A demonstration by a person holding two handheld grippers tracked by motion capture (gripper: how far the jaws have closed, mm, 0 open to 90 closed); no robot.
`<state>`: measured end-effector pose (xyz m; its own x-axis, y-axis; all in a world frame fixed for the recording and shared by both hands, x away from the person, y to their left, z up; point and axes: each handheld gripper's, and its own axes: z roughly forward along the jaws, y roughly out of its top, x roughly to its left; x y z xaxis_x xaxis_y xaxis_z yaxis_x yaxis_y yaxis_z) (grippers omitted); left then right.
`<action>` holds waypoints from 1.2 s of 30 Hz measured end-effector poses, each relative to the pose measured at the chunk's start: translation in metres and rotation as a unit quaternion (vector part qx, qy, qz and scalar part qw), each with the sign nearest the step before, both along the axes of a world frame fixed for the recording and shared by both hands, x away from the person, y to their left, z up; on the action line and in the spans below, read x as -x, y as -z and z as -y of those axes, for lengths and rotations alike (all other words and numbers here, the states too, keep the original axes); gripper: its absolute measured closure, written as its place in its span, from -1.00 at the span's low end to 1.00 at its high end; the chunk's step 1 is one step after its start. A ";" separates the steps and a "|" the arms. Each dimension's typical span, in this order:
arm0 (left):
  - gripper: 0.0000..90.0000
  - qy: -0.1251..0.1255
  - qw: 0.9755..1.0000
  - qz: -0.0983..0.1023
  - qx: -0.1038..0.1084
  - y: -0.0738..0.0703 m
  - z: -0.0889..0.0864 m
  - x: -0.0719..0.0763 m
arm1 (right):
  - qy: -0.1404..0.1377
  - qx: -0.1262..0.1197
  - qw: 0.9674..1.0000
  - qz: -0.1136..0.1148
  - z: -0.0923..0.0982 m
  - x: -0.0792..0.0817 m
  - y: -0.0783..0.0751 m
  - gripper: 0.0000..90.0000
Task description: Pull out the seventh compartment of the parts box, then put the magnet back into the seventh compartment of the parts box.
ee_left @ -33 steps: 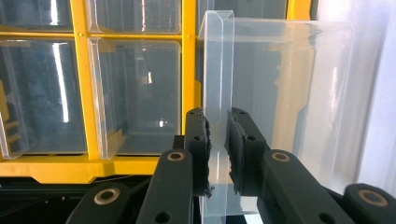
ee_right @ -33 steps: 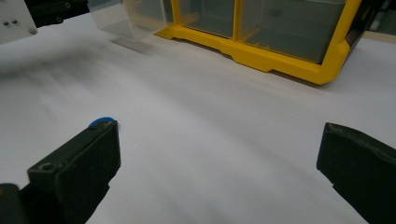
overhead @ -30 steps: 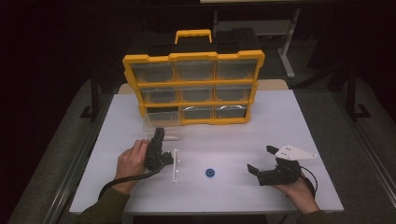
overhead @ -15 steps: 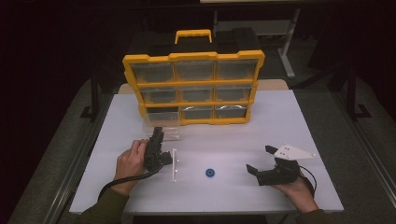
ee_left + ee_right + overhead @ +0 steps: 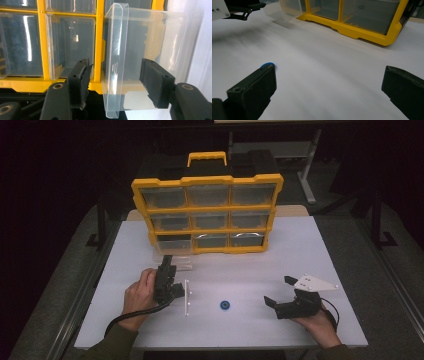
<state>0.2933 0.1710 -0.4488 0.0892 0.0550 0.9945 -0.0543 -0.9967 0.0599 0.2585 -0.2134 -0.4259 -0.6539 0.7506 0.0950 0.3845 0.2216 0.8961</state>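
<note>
White table (image 5: 320, 245) in dark room; both grippers' jaws open — empty

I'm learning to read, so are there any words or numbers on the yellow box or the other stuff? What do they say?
There are none to read.
Yellow box: no words or numbers show on its frame or clear drawers.
Pulled-out clear drawer: only small moulded ridges, not letters.
Blue disc: too small to tell.
Left gripper and right gripper: plain black, no labels.
</note>
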 end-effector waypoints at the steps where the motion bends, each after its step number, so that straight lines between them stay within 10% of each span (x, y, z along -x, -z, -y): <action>1: -0.14 -0.002 1.000 -0.001 0.000 0.000 0.000 0.000 | 0.000 0.000 1.000 0.000 0.000 0.000 0.000 -1.00; 26: -1.00 -0.036 0.999 -0.011 0.014 0.000 0.001 0.006 | 0.003 0.001 1.000 0.000 0.001 0.000 0.000 -1.00; 36: -1.00 -0.029 0.999 -0.012 0.041 0.000 -0.001 0.007 | 0.003 0.005 1.000 0.001 0.001 0.000 0.001 -1.00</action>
<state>0.2866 0.1717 -0.4486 0.1066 0.1409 0.9843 0.0052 -0.9900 0.1411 0.2590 -0.2148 -0.4266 -0.6498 0.7552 0.0867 0.3840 0.2278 0.8948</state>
